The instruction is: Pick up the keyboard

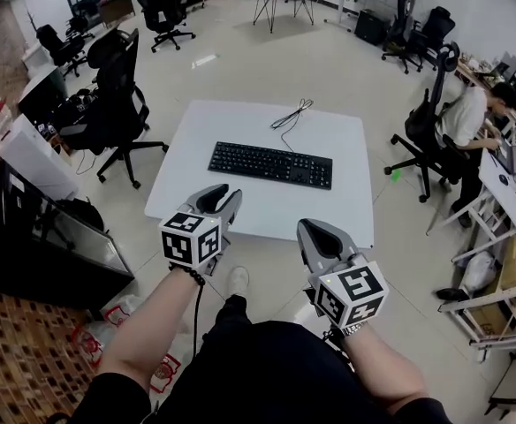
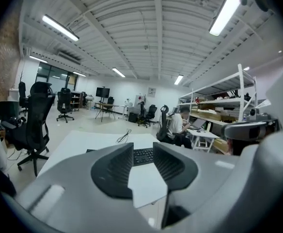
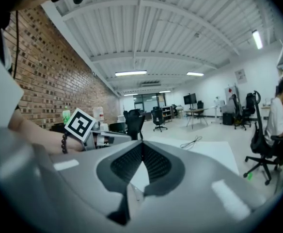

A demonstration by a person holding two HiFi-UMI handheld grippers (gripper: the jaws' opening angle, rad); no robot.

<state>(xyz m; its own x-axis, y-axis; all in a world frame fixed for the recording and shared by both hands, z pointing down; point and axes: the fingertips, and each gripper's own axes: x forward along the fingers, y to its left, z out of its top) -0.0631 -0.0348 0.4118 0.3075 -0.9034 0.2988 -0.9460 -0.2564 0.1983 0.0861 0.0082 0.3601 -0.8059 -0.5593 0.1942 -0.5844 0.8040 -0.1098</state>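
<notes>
Black keyboard (image 1: 270, 164) flat near the middle of a white table (image 1: 346, 210), long side running across the head view, untouched and well apart from both tools. Behind it, on the far part of the tabletop, a thin dark cable (image 1: 292, 113) in a loose tangle, not touching the keys.

Left gripper (image 1: 216, 200) held over the near edge of the table, pointing slightly downward toward the keyboard. Jaws apart, ribbed pads released with nothing between them (only a distant strip of the keys showing through the gap in the left gripper view). Bead bracelet (image 1: 190, 275) on the wrist behind it.

Right gripper (image 1: 315, 235) just short of the near table edge, beside the left one and a little closer to the body. Jaws clenched together, tips meeting, empty.

Around the table: a black office chair (image 1: 117, 104) to the left, and a person (image 1: 466, 117) seated at a desk along the right wall, back turned.
</notes>
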